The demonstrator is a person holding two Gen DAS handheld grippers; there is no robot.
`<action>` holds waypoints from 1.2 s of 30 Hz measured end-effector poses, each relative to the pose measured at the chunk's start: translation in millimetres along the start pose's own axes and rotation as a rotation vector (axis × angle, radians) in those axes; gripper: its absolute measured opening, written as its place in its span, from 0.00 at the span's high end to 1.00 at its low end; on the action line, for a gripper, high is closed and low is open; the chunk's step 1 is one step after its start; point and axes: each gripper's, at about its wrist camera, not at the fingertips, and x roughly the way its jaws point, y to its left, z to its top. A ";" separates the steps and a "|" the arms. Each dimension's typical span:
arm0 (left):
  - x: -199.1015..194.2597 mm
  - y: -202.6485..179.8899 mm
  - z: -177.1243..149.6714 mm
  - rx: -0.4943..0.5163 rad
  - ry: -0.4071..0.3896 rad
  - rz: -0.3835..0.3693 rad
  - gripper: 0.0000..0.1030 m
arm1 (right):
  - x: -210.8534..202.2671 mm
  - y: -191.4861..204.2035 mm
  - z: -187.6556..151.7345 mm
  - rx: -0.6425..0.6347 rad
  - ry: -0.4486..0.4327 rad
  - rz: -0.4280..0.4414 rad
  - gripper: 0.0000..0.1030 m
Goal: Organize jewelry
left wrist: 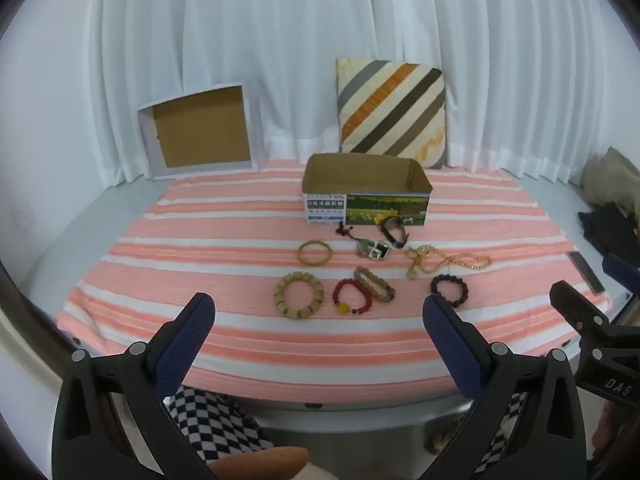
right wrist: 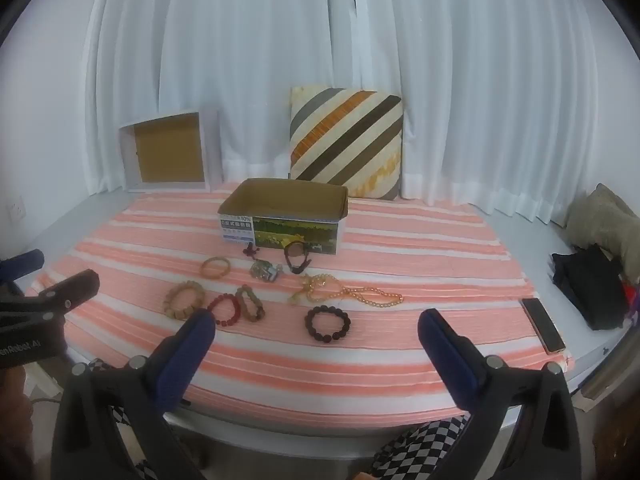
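Several pieces of jewelry lie on a pink-and-white striped cloth [left wrist: 240,240] in front of an open cardboard box [left wrist: 366,190]. Among them are a chunky tan bead bracelet [left wrist: 299,294], a red bead bracelet [left wrist: 352,297], a dark bead bracelet [left wrist: 449,286], a thin wooden bangle [left wrist: 315,251] and a long amber bead necklace [left wrist: 448,261]. My left gripper [left wrist: 318,308] hovers open over the cloth's near edge, with nothing between its fingers. My right gripper [right wrist: 316,326] is open too, just short of the dark bead bracelet [right wrist: 327,325].
A striped cushion [left wrist: 390,110] and an empty box lid [left wrist: 198,132] lean on the white curtain at the back. A phone [right wrist: 543,325] and a black bag [right wrist: 588,284] lie at the right edge. Checkered trouser legs [left wrist: 212,420] show below the table edge.
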 end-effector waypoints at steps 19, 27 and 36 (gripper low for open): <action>1.8 0.7 -5.6 0.002 0.026 -0.002 0.00 | 1.3 -1.7 1.8 0.013 -0.004 -0.003 0.00; 6.6 -2.4 -10.7 0.006 0.038 -0.002 0.00 | -1.5 -7.3 1.0 0.020 -0.014 -0.010 0.00; 8.3 -6.1 -13.8 0.015 0.046 0.000 0.00 | -1.6 -9.4 -1.8 0.031 -0.010 -0.017 0.00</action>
